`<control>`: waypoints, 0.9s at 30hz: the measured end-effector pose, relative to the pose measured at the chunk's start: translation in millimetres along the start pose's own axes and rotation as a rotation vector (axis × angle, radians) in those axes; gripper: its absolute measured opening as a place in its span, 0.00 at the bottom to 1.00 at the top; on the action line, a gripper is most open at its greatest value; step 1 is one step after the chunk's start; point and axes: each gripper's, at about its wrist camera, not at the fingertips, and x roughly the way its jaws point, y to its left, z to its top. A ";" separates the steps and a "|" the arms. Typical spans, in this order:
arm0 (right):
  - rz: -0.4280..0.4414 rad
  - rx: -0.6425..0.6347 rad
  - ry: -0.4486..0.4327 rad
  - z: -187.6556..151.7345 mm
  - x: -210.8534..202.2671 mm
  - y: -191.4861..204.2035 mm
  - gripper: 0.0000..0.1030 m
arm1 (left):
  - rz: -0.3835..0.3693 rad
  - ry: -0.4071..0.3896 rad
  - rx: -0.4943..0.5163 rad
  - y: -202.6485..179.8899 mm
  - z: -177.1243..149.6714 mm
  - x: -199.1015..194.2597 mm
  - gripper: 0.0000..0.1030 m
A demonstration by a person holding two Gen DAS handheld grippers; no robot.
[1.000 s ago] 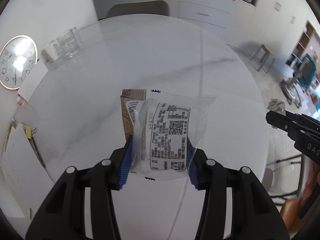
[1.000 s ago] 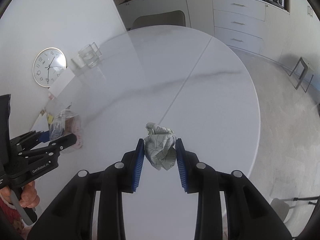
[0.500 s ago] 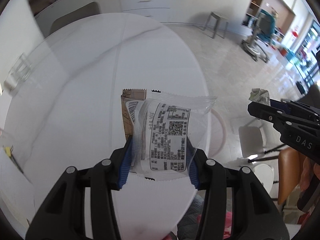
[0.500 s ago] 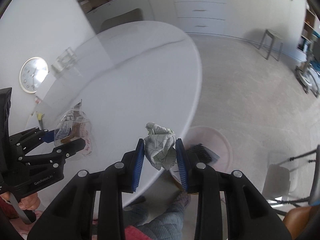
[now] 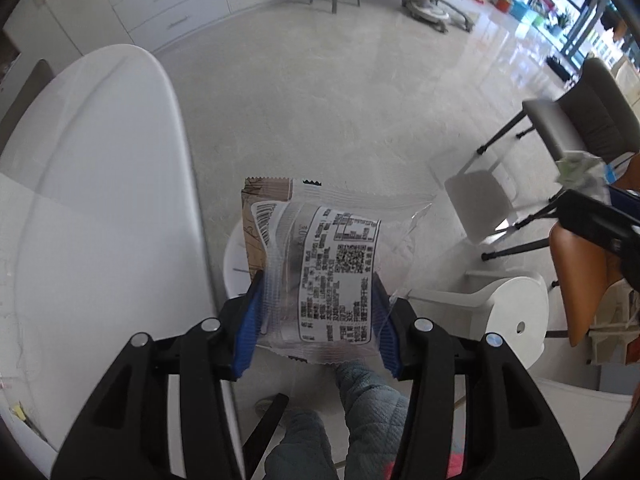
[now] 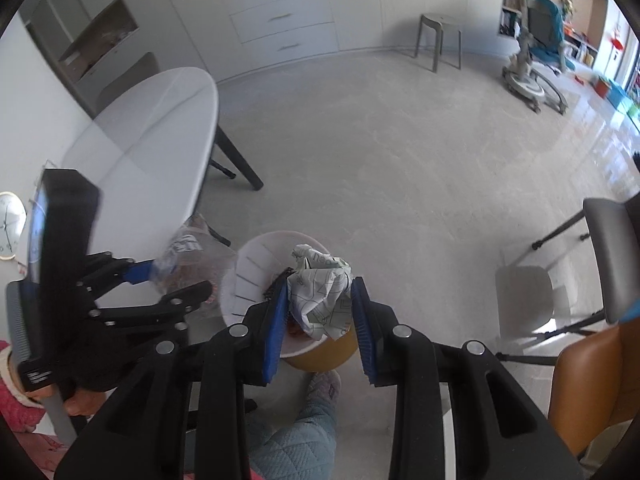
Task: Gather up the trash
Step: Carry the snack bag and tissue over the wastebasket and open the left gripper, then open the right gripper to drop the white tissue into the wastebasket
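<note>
My left gripper (image 5: 318, 316) is shut on a clear plastic snack wrapper (image 5: 336, 268) with a printed label, with a brown wrapper (image 5: 260, 216) behind it. It hangs above a white trash bin (image 5: 234, 256) on the floor beside the table. My right gripper (image 6: 318, 320) is shut on a crumpled paper ball (image 6: 320, 292), held over the same white bin (image 6: 256, 268), which has a yellow base. The left gripper (image 6: 176, 284) with its wrapper shows in the right wrist view. The right gripper (image 5: 592, 208) with its paper shows at the right edge of the left wrist view.
The white oval table (image 5: 100, 184) lies to the left, its edge next to the bin. A grey chair (image 6: 608, 264), an orange chair (image 5: 588, 276) and a white stool (image 5: 508, 312) stand at the right. My slippered feet (image 6: 320, 392) are below the bin.
Both grippers have swung right, off the table, and now hang over the floor bin. Each still holds its trash.
</note>
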 end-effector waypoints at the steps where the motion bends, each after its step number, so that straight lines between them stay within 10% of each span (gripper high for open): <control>1: 0.003 0.010 0.009 -0.7 4.3 -7.3 0.31 | 0.016 0.027 0.001 -2.4 5.0 14.2 0.51; 7: 0.027 0.036 0.070 -1.6 38.8 -37.3 0.31 | 0.047 0.102 -0.010 -7.2 16.2 50.1 0.75; 27: 0.144 -0.115 0.124 10.6 117.7 6.9 0.33 | 0.066 -0.027 -0.252 52.2 -2.6 -30.2 0.92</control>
